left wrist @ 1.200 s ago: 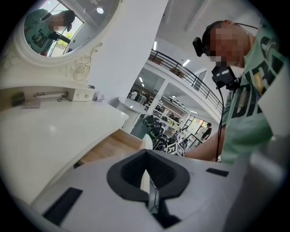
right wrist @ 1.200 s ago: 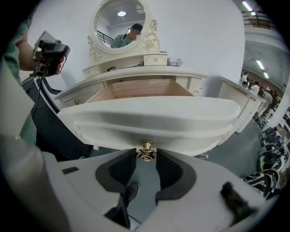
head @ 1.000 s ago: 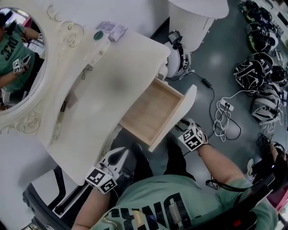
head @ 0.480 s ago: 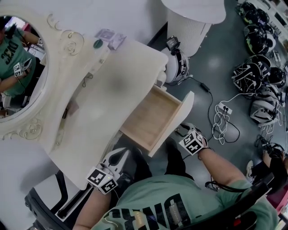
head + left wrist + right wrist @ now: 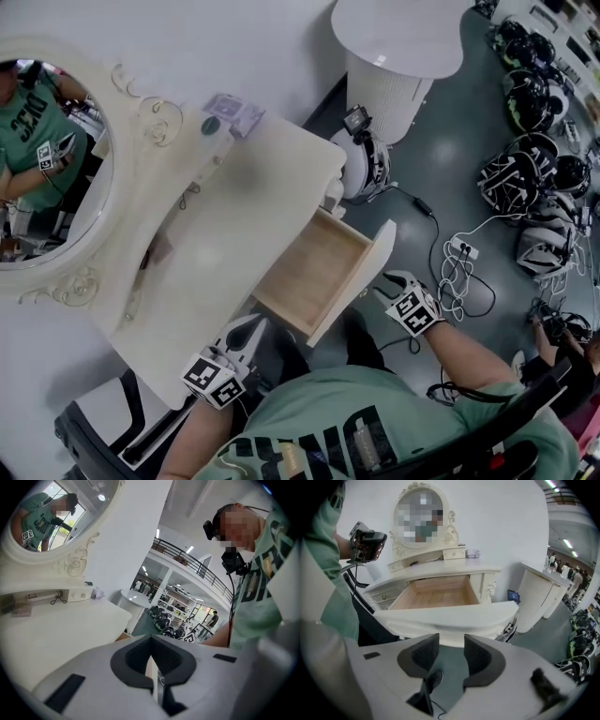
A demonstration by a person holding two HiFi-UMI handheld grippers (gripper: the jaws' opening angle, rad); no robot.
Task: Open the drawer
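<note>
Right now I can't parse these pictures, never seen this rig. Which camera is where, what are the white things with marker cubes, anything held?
No robot: a person holds a two-jaw gripper in each hand; the marker cubes belong to them. The top-down picture is from a camera on the person's head: left gripper, right gripper, a cream dressing table with an oval mirror, its drawer pulled out and bare inside. The other two pictures come from cameras riding on each gripper. Left jaws are together; right jaws have just been opening and stand apart. Neither holds anything.
</note>
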